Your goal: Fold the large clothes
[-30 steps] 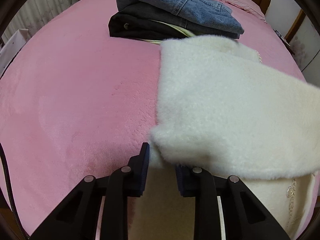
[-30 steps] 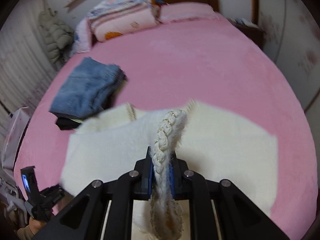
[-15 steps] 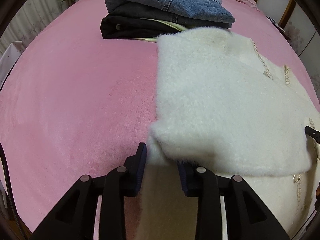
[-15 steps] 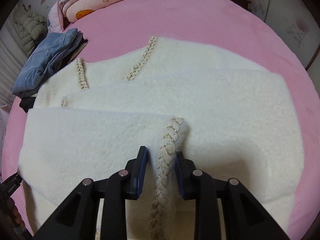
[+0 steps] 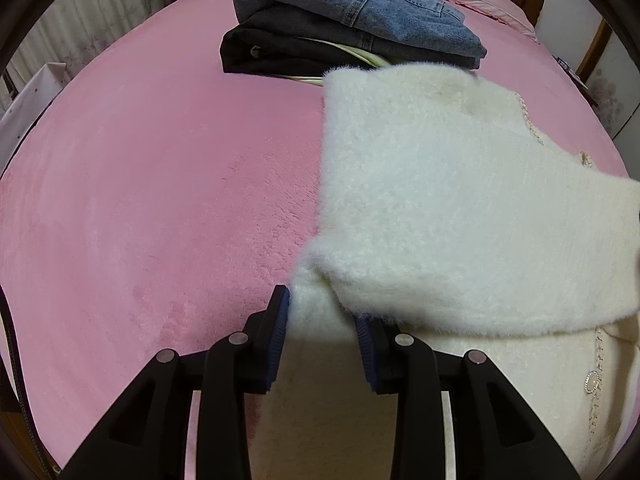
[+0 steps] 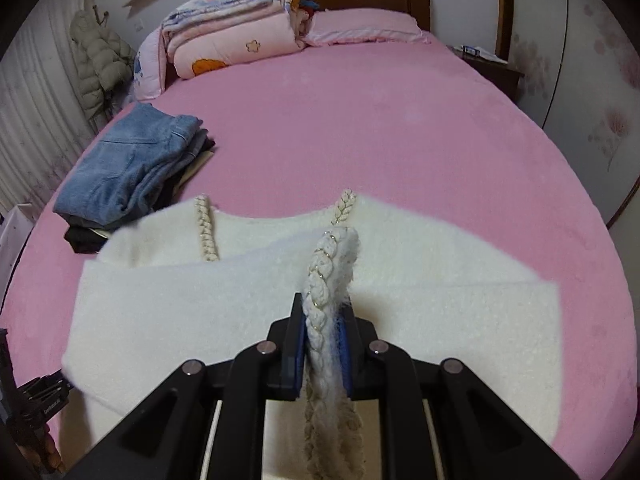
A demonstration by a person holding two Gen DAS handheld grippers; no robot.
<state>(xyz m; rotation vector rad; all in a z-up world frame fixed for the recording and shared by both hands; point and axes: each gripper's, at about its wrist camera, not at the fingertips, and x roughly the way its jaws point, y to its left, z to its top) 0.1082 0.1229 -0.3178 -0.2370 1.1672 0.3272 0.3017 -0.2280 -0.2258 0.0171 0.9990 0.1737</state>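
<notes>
White fleece, the fluffy jacket [image 6: 400,320], lies spread across the near part of the pink bed [image 6: 380,128], long axis running side to side in front of both tools. The right tool [image 6: 323,344] has just been closing and is clamped on the braided trim edge [image 6: 330,272], lifting it off the layer below. The left tool [image 5: 320,332] has eased wider within the last second; its pads flank the near-left corner. So the fold likely goes away, toward the folded jeans [image 6: 128,164].
</notes>
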